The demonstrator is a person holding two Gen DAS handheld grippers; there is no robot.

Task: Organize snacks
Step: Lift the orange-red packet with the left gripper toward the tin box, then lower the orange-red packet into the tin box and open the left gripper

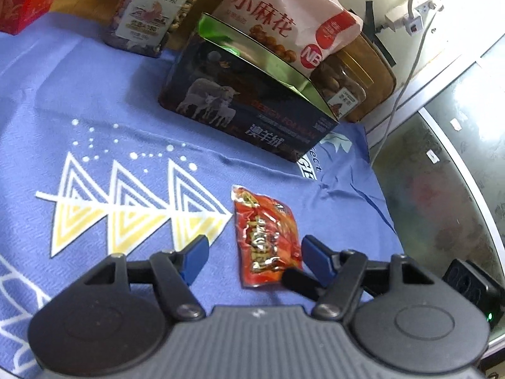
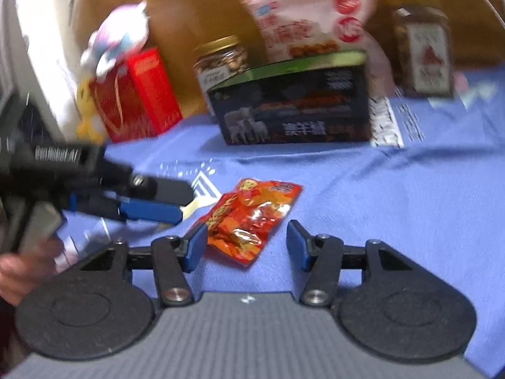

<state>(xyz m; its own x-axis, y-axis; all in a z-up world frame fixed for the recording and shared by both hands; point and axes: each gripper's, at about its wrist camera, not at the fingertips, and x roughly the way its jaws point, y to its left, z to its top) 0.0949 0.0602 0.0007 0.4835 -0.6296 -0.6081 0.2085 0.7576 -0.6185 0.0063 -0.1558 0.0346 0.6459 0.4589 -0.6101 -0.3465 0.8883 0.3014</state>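
Straddling red snack packet (image 2: 249,221), right gripper (image 2: 246,246) open, unclamped; light, crinkly, slippery, so pinch an edge.

Both wrist views look down, close, sharing the red snack packet (image 1: 266,238).

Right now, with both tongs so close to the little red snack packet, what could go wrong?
1. Both tongs are open around the same red packet, which lies flat on the blue cloth. The left tongs and right tongs might bump each other.
2. The packet is thin and shiny, so the pads may slide off or pinch the cloth too.
3. The pink snack bag pokes far out of the dark box; a careless nudge could tip it out.
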